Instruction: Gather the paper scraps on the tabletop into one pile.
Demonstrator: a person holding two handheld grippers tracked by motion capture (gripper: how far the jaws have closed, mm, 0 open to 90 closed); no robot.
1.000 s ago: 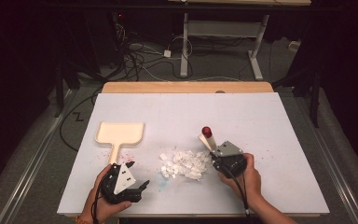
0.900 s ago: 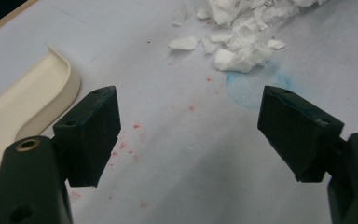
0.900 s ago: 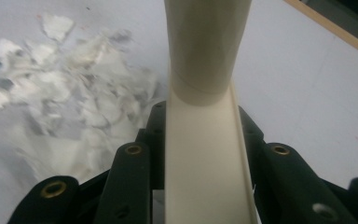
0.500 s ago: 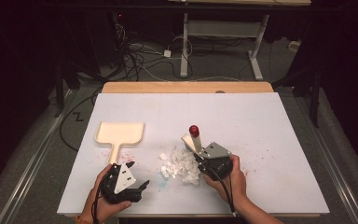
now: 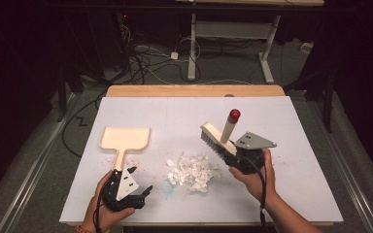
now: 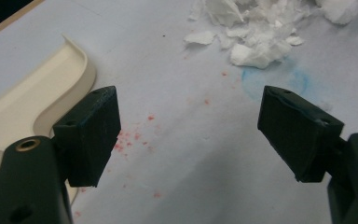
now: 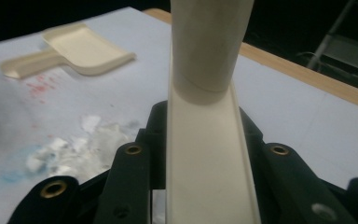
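Right tool (image 5: 230, 154) pinching brush (image 5: 217, 139), raised beside paper scraps (image 5: 193, 171) for sweeping; left tool (image 5: 137, 180) spread near dustpan (image 5: 125, 141) on counter (image 5: 291, 121).

Beyond the tabletop (image 5: 291, 126), cables (image 5: 145, 58) lie tangled on the grey floor (image 5: 43, 145). A white desk frame (image 5: 228, 34) stands farther back. Pink and blue stains (image 6: 135, 137) mark the tabletop's white sheet.

The dustpan (image 5: 125, 140) is cream; the brush (image 5: 218, 139) is cream with a red handle tip; the paper scraps (image 5: 192, 171) are white; the table sheet (image 5: 175, 116) is pale grey with red and blue stains; both grippers' jaws are black.
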